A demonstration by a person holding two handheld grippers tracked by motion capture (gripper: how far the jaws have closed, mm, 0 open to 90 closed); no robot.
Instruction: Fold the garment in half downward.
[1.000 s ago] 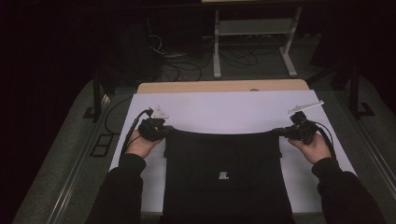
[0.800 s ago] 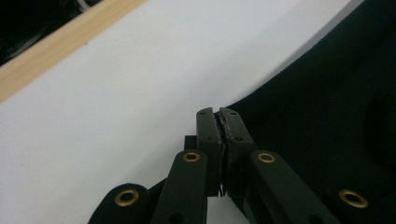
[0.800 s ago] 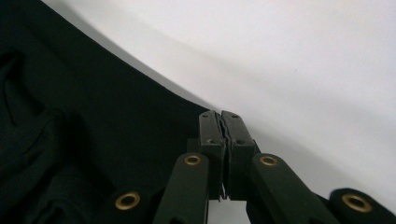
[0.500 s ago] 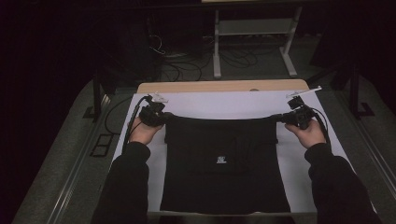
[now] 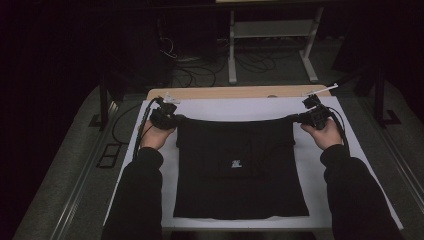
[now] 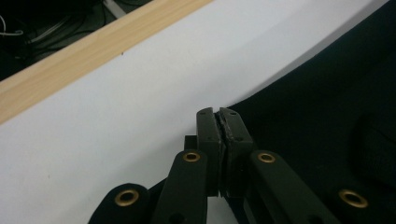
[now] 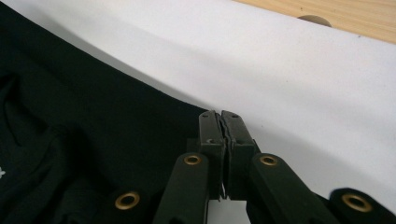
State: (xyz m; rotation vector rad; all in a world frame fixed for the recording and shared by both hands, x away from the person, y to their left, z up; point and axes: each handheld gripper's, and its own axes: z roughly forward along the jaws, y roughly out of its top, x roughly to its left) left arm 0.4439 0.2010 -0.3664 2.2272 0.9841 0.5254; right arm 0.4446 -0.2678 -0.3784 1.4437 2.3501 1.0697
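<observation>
Black garment (image 5: 240, 170) spread flat on white table cover (image 5: 240, 107); far corners clamped in left gripper (image 5: 172, 118) and right gripper (image 5: 300, 119). Bare margins both sides. Small white chest label (image 5: 236, 163), unreadable.

One black garment (image 5: 240, 170), two grippers (image 5: 162, 116)

Both grippers, left gripper (image 5: 172, 119) and right gripper (image 5: 299, 118), jaws clamped, spread apart.

A dim room: a white sheet (image 5: 345, 150) covers a pale wooden tabletop (image 5: 235, 92); beyond it a white metal frame stand (image 5: 270, 37) rises from grey carpeted floor (image 5: 65, 185) strewn with loose dark cables (image 5: 260, 62)
</observation>
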